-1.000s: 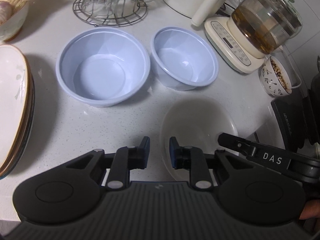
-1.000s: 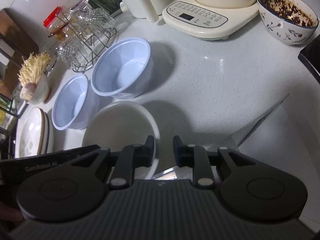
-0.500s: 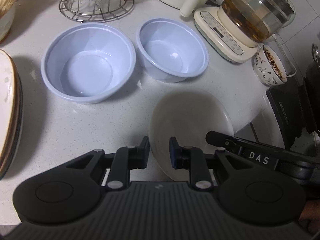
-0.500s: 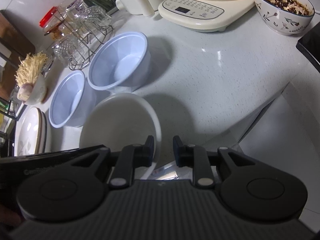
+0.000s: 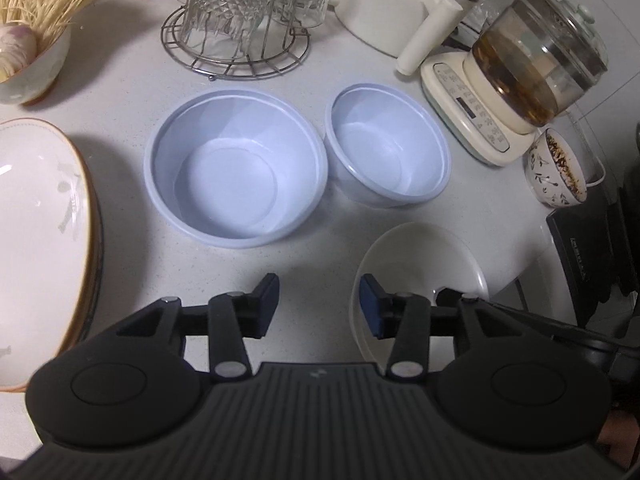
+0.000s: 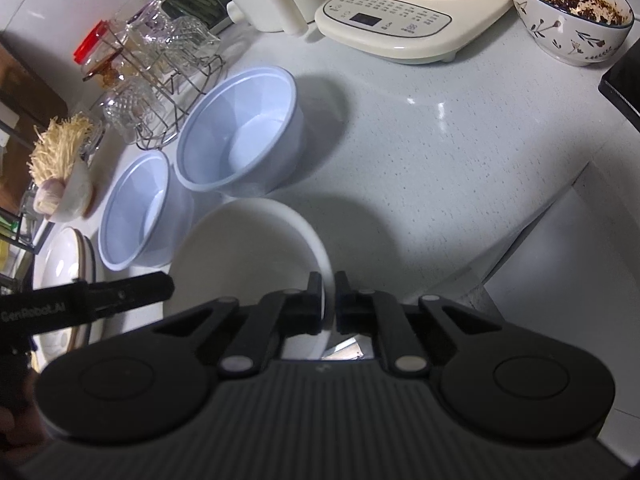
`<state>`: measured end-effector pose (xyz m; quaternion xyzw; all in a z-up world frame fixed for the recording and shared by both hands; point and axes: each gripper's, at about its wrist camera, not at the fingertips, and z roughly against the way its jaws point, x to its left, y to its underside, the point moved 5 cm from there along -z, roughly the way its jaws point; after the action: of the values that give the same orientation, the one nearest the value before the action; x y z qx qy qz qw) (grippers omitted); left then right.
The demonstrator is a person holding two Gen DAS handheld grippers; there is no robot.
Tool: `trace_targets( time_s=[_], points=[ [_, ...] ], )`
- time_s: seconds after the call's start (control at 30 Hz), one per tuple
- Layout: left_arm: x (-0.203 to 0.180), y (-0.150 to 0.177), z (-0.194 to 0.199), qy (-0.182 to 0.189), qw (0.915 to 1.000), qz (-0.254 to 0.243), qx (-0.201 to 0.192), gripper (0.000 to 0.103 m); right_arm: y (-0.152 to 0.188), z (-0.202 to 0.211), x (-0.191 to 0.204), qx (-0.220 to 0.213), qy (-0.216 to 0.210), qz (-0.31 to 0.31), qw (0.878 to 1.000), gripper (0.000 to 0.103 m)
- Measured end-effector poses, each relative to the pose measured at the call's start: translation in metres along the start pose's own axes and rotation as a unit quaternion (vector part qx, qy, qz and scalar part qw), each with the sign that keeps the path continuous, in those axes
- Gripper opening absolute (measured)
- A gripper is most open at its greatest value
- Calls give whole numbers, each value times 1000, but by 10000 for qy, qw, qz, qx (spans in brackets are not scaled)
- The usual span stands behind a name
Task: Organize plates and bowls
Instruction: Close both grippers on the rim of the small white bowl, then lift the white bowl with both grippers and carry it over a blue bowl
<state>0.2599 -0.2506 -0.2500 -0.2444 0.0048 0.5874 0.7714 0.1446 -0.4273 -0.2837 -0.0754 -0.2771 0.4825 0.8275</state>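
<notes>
Two pale blue bowls stand side by side on the white counter: a larger one [image 5: 236, 172] [image 6: 132, 212] and a smaller one [image 5: 386, 144] [image 6: 240, 128]. A white bowl [image 5: 416, 264] [image 6: 244, 256] sits in front of them. My right gripper [image 6: 328, 300] is shut on the white bowl's near rim. My left gripper [image 5: 318, 304] is open and empty, just left of the white bowl, above bare counter. A stack of white plates [image 5: 36, 240] [image 6: 64, 256] lies at the left.
A wire rack of glasses [image 5: 240, 20], a white kettle [image 5: 400, 4], a tea maker [image 5: 520, 76] and a patterned bowl of dark contents [image 5: 556, 172] [image 6: 572, 12] line the back and right. A black appliance [image 5: 592, 256] sits at the counter's right edge [image 6: 520, 240].
My left gripper has opened wide and moved off the white bowl's rim. My right gripper has closed onto the white bowl's rim. The white bowl has shifted slightly.
</notes>
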Motion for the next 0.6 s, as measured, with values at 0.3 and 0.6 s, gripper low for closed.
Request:
trace_targets(
  time_s=[0.3,0.6],
  points=[
    [27,2,-18,130,9987,369,333,49,-3,-2,2,-23,102,-93,9999,8],
    [11,0,-31,230,9988,-100,427,11,-6,-5,6,-23,41,-296,9996,8]
  ],
)
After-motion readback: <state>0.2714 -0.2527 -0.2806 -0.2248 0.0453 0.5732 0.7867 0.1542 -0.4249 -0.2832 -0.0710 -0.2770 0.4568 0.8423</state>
